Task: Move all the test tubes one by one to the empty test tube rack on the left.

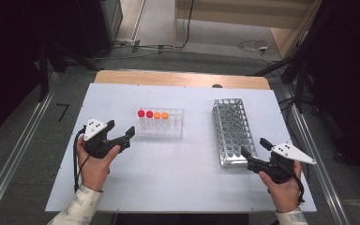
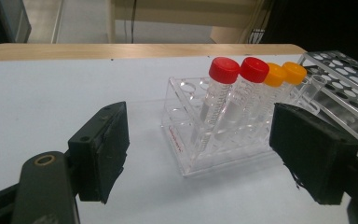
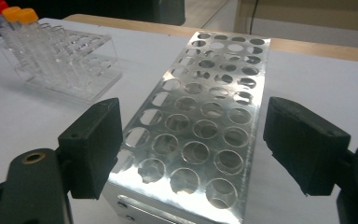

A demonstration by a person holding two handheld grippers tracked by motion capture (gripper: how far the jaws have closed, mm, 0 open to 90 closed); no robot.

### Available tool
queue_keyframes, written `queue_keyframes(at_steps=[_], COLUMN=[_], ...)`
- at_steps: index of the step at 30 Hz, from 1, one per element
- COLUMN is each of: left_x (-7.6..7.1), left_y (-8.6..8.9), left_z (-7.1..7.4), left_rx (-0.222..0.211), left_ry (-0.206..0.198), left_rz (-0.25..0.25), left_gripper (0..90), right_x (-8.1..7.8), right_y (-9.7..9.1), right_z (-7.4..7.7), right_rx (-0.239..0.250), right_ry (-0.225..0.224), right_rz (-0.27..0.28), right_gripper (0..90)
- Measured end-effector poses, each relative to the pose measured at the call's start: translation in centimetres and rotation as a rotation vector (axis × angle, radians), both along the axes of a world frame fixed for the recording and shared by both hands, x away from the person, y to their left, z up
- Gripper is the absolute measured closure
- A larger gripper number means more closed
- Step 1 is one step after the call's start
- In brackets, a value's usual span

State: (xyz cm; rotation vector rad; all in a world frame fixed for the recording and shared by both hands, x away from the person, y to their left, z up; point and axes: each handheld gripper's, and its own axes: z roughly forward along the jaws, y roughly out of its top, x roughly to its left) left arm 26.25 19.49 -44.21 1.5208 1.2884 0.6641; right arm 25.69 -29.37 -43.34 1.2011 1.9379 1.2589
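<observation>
Four capped tubes [image 2: 242, 100] stand in one row of a clear rack [image 1: 161, 123] near the middle of the worktop [image 1: 178, 173], two with red caps, two with orange. Left tongs [image 1: 120, 132] sit just beside that rack, jaws wide apart with nothing between them; in the left gripper view the red-capped tubes lie straight ahead between the pads. Right tongs [image 1: 253, 148] hover at the near end of the metal rack [image 1: 232, 129], also spread wide and empty, that rack's holes all vacant as far as shows.

Such tubes are probably light, stiff plastic with smooth, slippery walls, so a grip on the bare barrel may slide. Better to pinch just below the cap or across the cap itself, where ridges and the wider rim give purchase, then lift straight up to clear the rack's holes. Squeeze gently: the clear rack looks light too and could tip or drag along if a tube binds.
</observation>
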Motion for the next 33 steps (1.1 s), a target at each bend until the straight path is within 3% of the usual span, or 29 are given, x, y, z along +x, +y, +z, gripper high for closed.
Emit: queue_keyframes(at_steps=[33], left_x=[-2.7], left_y=[2.0], left_z=[-1.7], left_rx=[-0.006], left_ry=[0.022], left_rz=[0.023], left_gripper=[20.1], right_x=[-1.0], right_y=[-3.9], right_z=[-1.0], right_rx=[-0.018], right_ry=[0.012], right_rz=[-0.099], right_gripper=[17.3])
